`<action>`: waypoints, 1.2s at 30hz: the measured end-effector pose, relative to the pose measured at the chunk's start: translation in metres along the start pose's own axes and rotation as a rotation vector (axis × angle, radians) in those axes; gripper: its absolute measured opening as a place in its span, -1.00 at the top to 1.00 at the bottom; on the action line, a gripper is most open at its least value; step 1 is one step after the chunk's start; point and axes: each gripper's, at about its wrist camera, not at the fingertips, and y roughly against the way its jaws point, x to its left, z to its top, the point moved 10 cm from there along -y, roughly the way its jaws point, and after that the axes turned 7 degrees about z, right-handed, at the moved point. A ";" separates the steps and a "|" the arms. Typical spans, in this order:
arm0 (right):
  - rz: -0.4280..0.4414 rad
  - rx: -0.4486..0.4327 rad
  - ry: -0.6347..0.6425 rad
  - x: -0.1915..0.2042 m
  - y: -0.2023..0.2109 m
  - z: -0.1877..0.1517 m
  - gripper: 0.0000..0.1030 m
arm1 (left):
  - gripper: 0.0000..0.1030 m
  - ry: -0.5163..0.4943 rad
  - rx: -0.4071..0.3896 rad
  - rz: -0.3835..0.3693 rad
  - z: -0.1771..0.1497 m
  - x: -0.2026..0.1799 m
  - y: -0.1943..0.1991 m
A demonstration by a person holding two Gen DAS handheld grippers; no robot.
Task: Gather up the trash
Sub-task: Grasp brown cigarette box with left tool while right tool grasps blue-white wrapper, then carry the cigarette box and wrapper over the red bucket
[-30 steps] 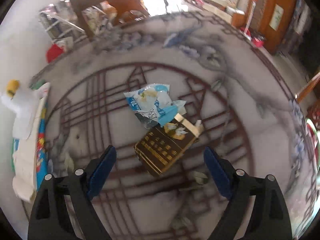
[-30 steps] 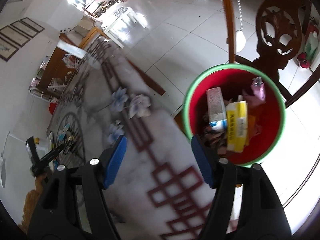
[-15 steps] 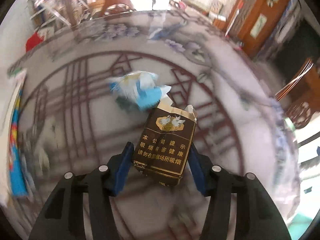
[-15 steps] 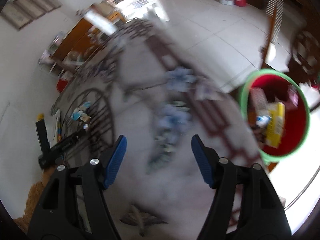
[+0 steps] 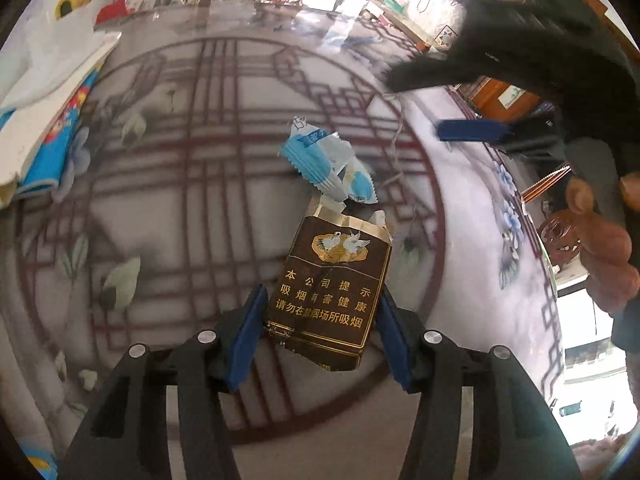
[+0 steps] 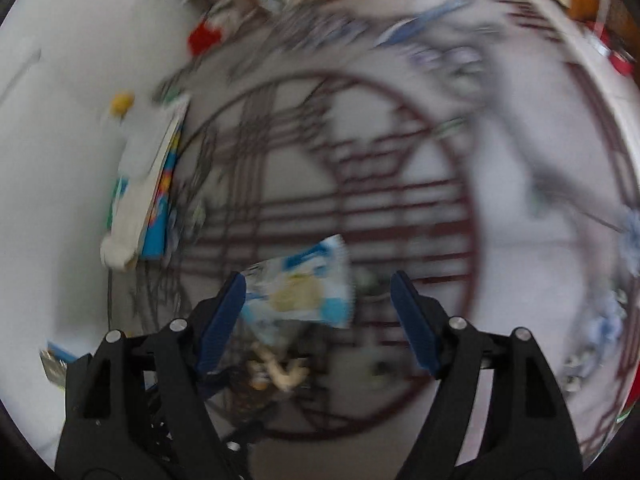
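My left gripper is shut on a crumpled brown cigarette pack with gold lettering and holds it above the patterned table. A blue and white snack wrapper lies on the table just beyond the pack. My right gripper is open and hovers over the same wrapper, which sits between its blue fingers, nearer the left one. In the left wrist view the right gripper comes in from the upper right. The right wrist view is blurred.
A stack of white and blue packaging lies at the table's left edge, also in the right wrist view. A red item sits at the far edge. The person's hand shows at the right.
My left gripper closed on the cigarette pack and lifted it. My right gripper swung away from the red trash bucket across the table and now hovers over the blue wrapper.
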 end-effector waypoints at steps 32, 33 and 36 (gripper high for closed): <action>-0.036 -0.205 0.090 -0.011 0.094 -0.037 0.38 | 0.00 0.042 -0.109 -0.033 0.029 -0.026 0.034; -0.048 -0.222 0.086 -0.016 0.100 -0.044 0.38 | 0.00 0.040 -0.116 -0.036 0.032 -0.029 0.037; -0.074 -0.260 0.058 -0.032 0.115 -0.061 0.37 | 0.00 0.037 -0.141 -0.048 0.041 -0.042 0.045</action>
